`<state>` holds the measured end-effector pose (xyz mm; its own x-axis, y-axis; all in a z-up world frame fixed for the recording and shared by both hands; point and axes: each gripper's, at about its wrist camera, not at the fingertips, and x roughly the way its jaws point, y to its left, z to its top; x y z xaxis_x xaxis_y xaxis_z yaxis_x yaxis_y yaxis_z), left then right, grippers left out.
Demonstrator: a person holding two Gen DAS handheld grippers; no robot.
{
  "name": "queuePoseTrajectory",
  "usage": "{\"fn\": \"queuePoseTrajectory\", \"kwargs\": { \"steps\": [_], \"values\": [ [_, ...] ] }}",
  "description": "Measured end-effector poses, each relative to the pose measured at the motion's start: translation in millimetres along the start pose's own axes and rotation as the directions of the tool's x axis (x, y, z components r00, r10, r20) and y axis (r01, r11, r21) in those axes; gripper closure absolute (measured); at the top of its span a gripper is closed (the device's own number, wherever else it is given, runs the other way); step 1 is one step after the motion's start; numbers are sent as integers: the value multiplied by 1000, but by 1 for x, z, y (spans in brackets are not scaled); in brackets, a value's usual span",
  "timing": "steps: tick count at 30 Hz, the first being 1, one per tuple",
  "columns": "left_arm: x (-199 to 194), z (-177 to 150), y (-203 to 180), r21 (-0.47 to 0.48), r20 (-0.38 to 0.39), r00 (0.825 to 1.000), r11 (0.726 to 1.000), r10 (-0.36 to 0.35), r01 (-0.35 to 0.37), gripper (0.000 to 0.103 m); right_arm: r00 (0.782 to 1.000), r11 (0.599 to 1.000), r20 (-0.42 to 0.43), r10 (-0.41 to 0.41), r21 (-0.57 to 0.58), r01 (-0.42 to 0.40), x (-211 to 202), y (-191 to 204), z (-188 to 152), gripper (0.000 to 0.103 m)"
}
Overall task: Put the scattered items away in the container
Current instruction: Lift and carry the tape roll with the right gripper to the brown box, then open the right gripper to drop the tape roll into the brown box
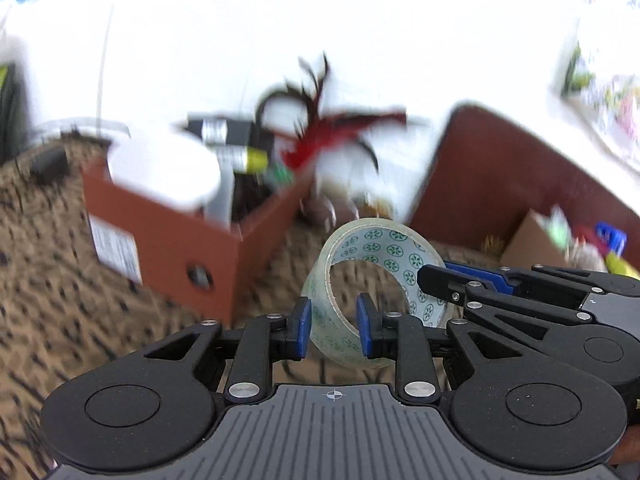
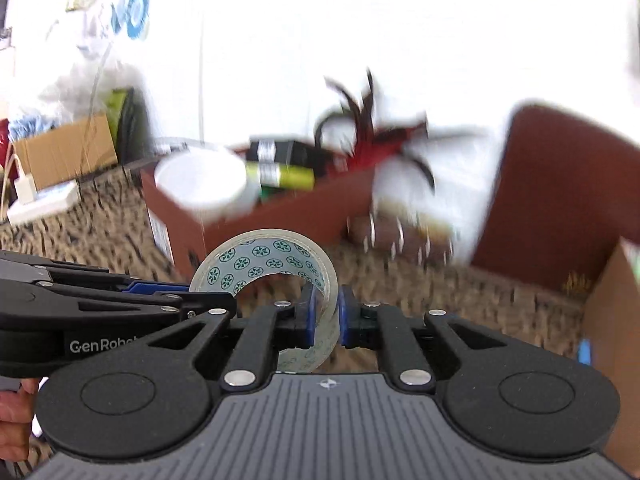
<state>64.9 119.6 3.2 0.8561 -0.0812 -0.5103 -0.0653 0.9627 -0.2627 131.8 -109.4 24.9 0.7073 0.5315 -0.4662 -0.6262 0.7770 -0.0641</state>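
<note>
Gripping: both grippers pinch one tape roll (image 1: pixel 380 276) at once, clear of the speckled carpet (image 1: pixel 60 300).
Far left: cardboard box (image 2: pixel 64 152) by the wall, blurred.
Shoebox: red-brown box (image 1: pixel 168 240) on the carpet, left of the roll; a white tub (image 1: pixel 164 168) and a yellow-green tube (image 1: pixel 252 159) sit in its open top.
Left gripper: left gripper (image 1: pixel 333 328) nearly shut, blue pads pressed on the near wall of the roll.
Right gripper: right gripper (image 2: pixel 325 316) almost fully shut, clamped on the roll's right wall.
Behind: red and black feathery thing (image 1: pixel 320 136), too blurred to name.
Right: red-brown lid (image 1: pixel 500 176) standing up, near small oddments (image 1: pixel 592 240).
</note>
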Motion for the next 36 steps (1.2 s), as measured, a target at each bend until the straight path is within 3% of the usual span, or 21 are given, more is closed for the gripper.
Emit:
{"fn": "queuePoseTrajectory", "kwargs": {
  "steps": [7, 11, 19, 25, 26, 27, 28, 29, 30, 32, 36],
  "values": [
    [1, 68, 20, 11, 101, 993, 998, 60, -61, 81, 992, 999, 116, 51, -25, -48, 31, 7, 63, 90],
    [21, 100, 32, 14, 116, 989, 996, 90, -92, 81, 989, 997, 124, 76, -10, -75, 68, 5, 88, 90],
    [85, 123, 58, 11, 71, 991, 993, 114, -116, 81, 987, 988, 83, 137, 59, -142, 137, -14, 97, 90],
    [127, 128, 65, 23, 40, 991, 992, 125, -126, 80, 988, 984, 59, 143, 102, -148, 176, -27, 92, 87],
    [133, 129, 65, 29, 36, 991, 992, 125, -126, 75, 988, 984, 59, 144, 101, -150, 182, -28, 91, 82],
    [138, 129, 65, 38, 37, 991, 991, 127, -128, 60, 988, 985, 63, 142, 94, -148, 185, -29, 90, 78],
    [140, 128, 64, 48, 46, 989, 988, 142, -144, 57, 989, 987, 67, 129, 85, -134, 186, -29, 89, 65],
    [139, 127, 64, 54, 59, 984, 984, 168, -171, 44, 992, 991, 73, 102, 74, -108, 185, -29, 87, 58],
    [137, 125, 65, 55, 74, 980, 980, 187, -191, 37, 993, 994, 80, 84, 69, -90, 184, -30, 85, 55],
    [131, 122, 71, 40, 95, 978, 981, 188, -192, 15, 994, 992, 79, 80, 91, -87, 183, -38, 81, 41],
    [124, 120, 75, 1, 65, 984, 987, 163, -164, 13, 994, 985, 77, 76, 149, -87, 177, -46, 72, 22]
  ]
}}
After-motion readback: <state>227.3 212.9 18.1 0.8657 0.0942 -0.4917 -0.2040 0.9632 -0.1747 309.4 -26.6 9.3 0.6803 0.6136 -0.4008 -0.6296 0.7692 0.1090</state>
